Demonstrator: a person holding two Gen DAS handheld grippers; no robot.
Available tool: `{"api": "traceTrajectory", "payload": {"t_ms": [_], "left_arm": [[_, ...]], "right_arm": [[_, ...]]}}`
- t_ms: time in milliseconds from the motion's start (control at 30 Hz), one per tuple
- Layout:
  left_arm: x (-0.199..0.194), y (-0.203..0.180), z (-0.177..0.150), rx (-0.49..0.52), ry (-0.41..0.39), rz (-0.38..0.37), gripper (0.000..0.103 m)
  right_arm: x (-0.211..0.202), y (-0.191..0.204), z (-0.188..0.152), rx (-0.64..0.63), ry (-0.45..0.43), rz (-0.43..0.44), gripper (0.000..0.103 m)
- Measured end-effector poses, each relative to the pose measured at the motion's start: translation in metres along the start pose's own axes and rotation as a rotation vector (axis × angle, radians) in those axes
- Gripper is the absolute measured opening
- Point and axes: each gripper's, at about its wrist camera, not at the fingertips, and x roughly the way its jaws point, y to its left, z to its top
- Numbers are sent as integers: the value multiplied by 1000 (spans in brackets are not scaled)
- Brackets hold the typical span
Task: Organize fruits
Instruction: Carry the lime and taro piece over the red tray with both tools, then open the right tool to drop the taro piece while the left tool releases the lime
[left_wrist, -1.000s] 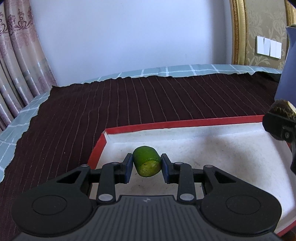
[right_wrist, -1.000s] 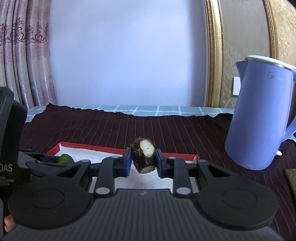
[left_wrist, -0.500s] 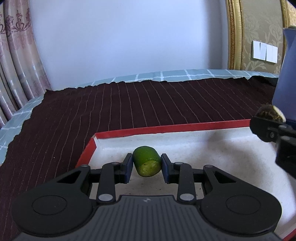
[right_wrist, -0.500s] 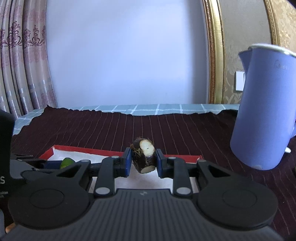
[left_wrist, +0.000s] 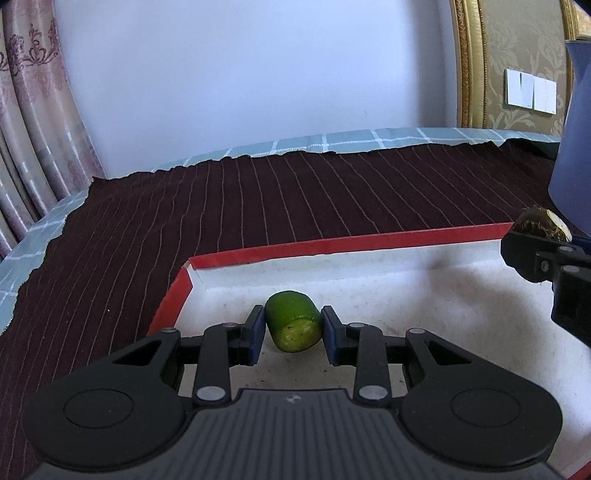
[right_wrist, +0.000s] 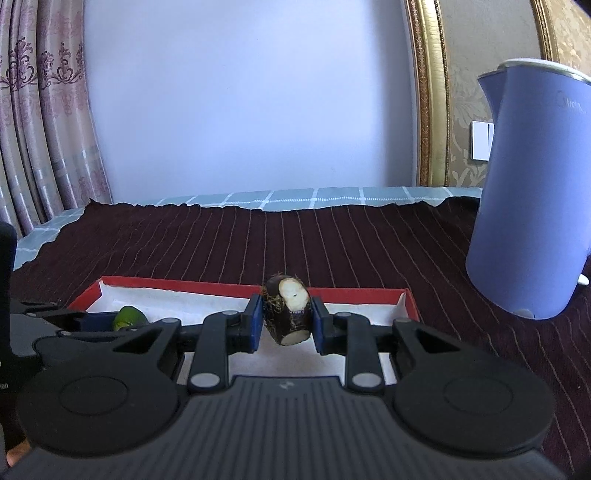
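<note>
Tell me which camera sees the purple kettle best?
The right wrist view: the kettle shows almost whole there, lid to base, standing on the dark cloth right of the tray. The left wrist view catches only a slice of its side at the right edge.

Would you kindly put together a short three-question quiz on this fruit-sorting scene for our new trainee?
1. True or false: the left gripper is shut on a green fruit piece over the red-rimmed tray.
2. Which item does the right gripper hold? A) a banana B) a dark hairy fruit piece with pale cut faces C) nothing
3. Fill in: the tall blue object on the dark striped cloth, to the right of the tray, is a ____.

Key
1. True.
2. B, the dark hairy fruit piece.
3. Kettle: the blue kettle stands outside the tray.
</note>
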Motion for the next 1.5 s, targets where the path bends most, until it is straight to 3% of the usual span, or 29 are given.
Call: {"api": "traceTrajectory", "payload": {"t_ms": [900, 1067, 1233, 1300, 1433, 1500], "left_arm": [[5, 0, -2, -11, 20, 5, 32], [3, 7, 8, -47, 65, -55, 32], [-9, -6, 24, 43, 33, -16, 32], [-16, -10, 35, 59, 35, -45, 32], [-43, -12, 56, 62, 30, -217, 32], [-60, -11, 58, 74, 23, -264, 32]], "right_arm": [[1, -3, -2, 15, 10, 0, 26], [-2, -4, -2, 20, -7, -3, 32], [-1, -8, -2, 38, -5, 2, 32], [-2, -9, -2, 44, -8, 0, 33], [-5, -7, -2, 27, -32, -15, 49], [-8, -6, -3, 22, -45, -20, 57]]}}
